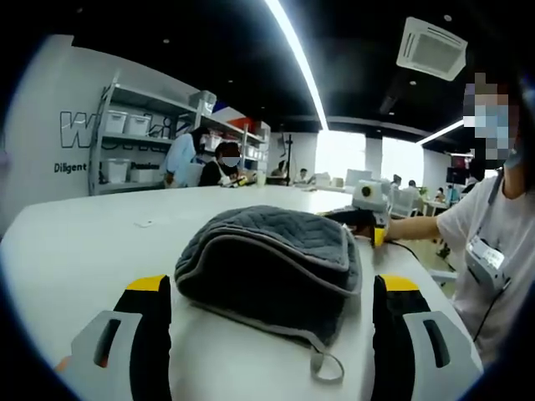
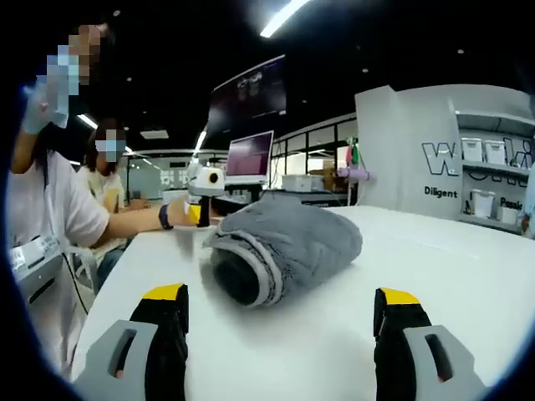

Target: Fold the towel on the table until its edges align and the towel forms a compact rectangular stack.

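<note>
1. While you hold both tools back, the grey towel (image 1: 272, 263) sits bunched in a loose heap on the white desk (image 1: 84, 251), just ahead of your left gripper (image 1: 272, 334), whose jaws stand wide apart with nothing between them.
2. Over in the right gripper view, the towel (image 2: 284, 246) shows a rolled end facing you, and your right gripper (image 2: 280, 334) is spread open too, short of the cloth.
3. Looks soft, thick and quilted: it should be light, floppy and will sag wherever you don't support it, so expect no stiffness at all.
4. Your best hold is probably the pale piped edge (image 1: 251, 313), near a corner, not the bulky middle.
5. That little hanging loop (image 1: 326, 363) marks an edge close to you.
6. Pinch one layer only, or the heap will likely drag along whole.
</note>
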